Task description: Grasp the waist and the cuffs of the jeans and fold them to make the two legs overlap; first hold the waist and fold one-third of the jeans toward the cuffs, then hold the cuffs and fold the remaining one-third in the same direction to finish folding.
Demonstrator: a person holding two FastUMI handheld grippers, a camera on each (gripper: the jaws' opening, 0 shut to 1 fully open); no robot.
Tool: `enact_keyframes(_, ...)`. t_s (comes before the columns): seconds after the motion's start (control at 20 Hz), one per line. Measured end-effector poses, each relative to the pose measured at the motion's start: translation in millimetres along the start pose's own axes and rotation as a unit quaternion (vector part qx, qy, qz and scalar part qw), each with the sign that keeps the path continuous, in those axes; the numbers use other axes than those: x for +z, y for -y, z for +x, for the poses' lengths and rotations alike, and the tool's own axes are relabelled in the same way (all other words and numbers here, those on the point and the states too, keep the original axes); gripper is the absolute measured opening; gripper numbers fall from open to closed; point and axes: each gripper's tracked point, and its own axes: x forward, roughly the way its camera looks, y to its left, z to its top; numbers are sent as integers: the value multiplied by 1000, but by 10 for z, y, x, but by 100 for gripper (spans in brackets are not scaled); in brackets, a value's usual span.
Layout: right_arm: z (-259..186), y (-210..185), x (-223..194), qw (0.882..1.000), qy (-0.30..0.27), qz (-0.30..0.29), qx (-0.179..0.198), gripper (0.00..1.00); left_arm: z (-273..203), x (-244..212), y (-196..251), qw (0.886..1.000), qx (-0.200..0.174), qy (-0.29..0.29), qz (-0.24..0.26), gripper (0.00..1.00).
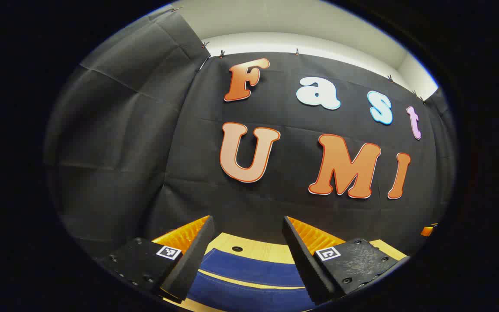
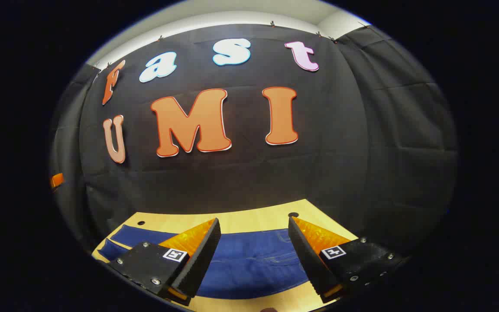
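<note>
jeans (image 2: 249, 264) flat on table (image 2: 249, 221), long axis along booth wall; left gripper (image 1: 248, 255), right gripper (image 2: 254, 255) above, jaws apart, empty.

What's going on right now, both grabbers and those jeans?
Left gripper open, right gripper open, both above the table. Jeans flat, not yet grasped. Nothing in the way.

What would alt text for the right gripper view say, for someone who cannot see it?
Blue jeans lie flat on a light wooden table, seen between the open fingers of the right gripper above them. Black cloth wall stands behind.
</note>
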Motion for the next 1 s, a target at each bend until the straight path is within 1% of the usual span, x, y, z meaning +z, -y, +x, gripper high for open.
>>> enact_keyframes(0.05, -2, -13, 15, 1000, 2, -4, -4, 100, -15, 17, -6, 1000, -5, 1, 2, 96)
enact_keyframes(0.1, -12, -5, 36, 1000, 7, -9, -9, 96, 7, -9, -29, 1000, -5, -2, 6, 97)
enact_keyframes(0.15, -25, -9, 68, 1000, 11, -14, -12, 97, 8, 7, -33, 1000, -4, -3, 4, 97)
enact_keyframes(0.2, -24, -11, 87, 1000, 12, -16, -13, 97, 12, 35, 9, 1000, -9, -2, -3, 94)
enact_keyframes(0.25, -22, -18, 114, 1000, 10, -17, -12, 97, -8, 57, 82, 1000, -20, -3, -9, 97)
enact_keyframes(0.3, -38, -19, 131, 1000, 7, -16, -11, 100, -18, 16, 134, 1000, -29, -4, -8, 97)
enact_keyframes(0.35, -44, -19, 151, 1000, 10, -16, -9, 96, -19, -3, 159, 1000, -31, -4, -2, 96)
enact_keyframes(0.4, -52, -10, 199, 1000, 20, -19, -10, 96, 24, -8, 172, 999, -33, 0, 6, 94)
enact_keyframes(0.5, -25, 54, 214, 999, 20, -23, -24, 97, 59, 3, 172, 1000, -27, -4, 9, 94)
enact_keyframes(0.55, -20, 31, 223, 999, 21, -22, -19, 100, 22, -8, 162, 1000, -26, -3, 7, 94)
enact_keyframes(0.6, -23, 21, 234, 999, 22, -21, -18, 96, 25, 13, 172, 1000, -29, -1, 8, 94)
enact_keyframes(0.65, -16, 37, 236, 999, 18, -20, -20, 96, 33, 8, 171, 1000, -31, -3, 7, 96)
enact_keyframes(0.75, -22, 17, 216, 1000, 13, -15, -16, 96, 30, 3, 171, 999, -35, -3, 8, 94)
enact_keyframes(0.8, -33, 7, 231, 1000, 13, -15, -15, 96, 49, 1, 174, 999, -36, -1, 9, 97)
enact_keyframes(0.85, -34, -1, 235, 1000, 13, -16, -15, 96, 55, 0, 167, 999, -35, -1, 12, 97)
enact_keyframes(0.9, -34, -1, 216, 1000, 12, -18, -16, 96, 53, -8, 158, 999, -32, -2, 14, 94)
enact_keyframes(0.95, -45, -16, 216, 1000, 13, -19, -16, 96, 36, -30, 154, 999, -29, -4, 17, 94)
enact_keyframes(1.0, -40, -29, 205, 1000, 11, -20, -14, 96, 22, -42, 150, 1000, -24, -6, 19, 97)
